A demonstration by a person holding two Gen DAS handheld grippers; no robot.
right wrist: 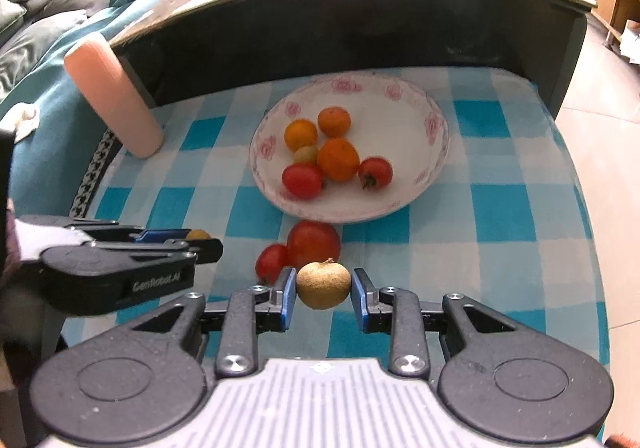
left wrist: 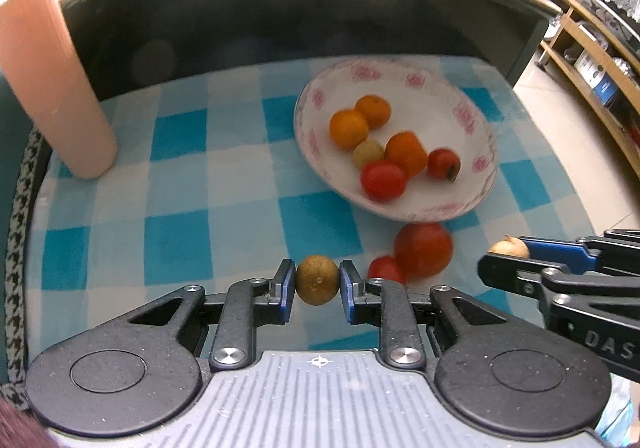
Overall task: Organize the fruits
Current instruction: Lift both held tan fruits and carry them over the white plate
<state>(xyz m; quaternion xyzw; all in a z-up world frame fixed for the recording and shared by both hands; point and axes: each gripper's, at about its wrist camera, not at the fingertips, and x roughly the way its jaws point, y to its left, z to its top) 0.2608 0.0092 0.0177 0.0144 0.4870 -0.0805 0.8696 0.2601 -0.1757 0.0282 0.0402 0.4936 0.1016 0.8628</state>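
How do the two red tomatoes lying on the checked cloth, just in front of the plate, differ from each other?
The large red tomato is clearly bigger than the small red tomato touching its left side. The large one lies nearer the white flowered plate, almost at its rim; the small one lies nearer the grippers. Both are round, glossy red, and rest loose on the blue-and-white checked cloth, not yet in the plate and not gripped.
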